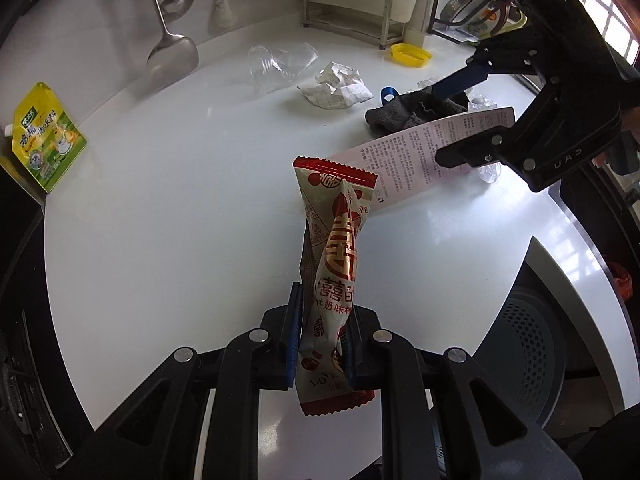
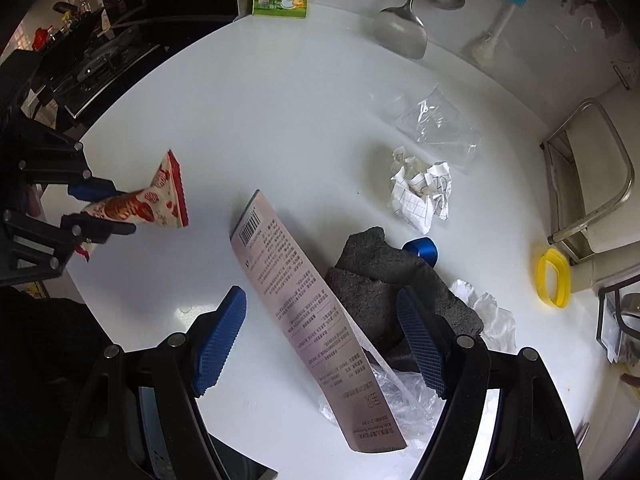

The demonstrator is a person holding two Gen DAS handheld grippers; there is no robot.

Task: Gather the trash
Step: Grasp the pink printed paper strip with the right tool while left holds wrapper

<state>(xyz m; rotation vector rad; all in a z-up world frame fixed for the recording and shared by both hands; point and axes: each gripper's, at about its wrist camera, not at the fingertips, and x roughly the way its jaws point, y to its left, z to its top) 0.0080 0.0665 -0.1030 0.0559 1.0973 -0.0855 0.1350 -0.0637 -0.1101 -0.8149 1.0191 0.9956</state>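
1. Two pieces of trash concern you now. Your left gripper (image 1: pixel 320 344) is clenched on the red-and-cream crinkly foil snack wrapper (image 1: pixel 334 256), which stands up from the pads over the white round countertop (image 1: pixel 180 200).
2. The wrapper looks feather-light and limp. It is pinched near its lower third, so the top will likely flop. The foil is probably slick, so keep the squeeze on.
3. Your right gripper (image 2: pixel 320 336) is released, its blue ribbed pads (image 2: pixel 218 340) wide apart. The long flat pink printed carton (image 2: pixel 304 308) lies between them, running from 11 o'clock to 5 o'clock in the right wrist view.
4. That carton seems light and fairly stiff, but it would crush flat. Take it across its narrow width, near the middle. From the left wrist view I cannot tell whether it rests on the counter or is already lifted.
5. Its near end covers crumpled clear plastic film (image 2: pixel 404 396), hard to make out against the white top.
6. The dark grey folded cloth (image 2: pixel 372 276) hides part of a small blue cap (image 2: pixel 422 248) at 1 o'clock.
7. No trash bin is in view, so where you will drop things is unknown.
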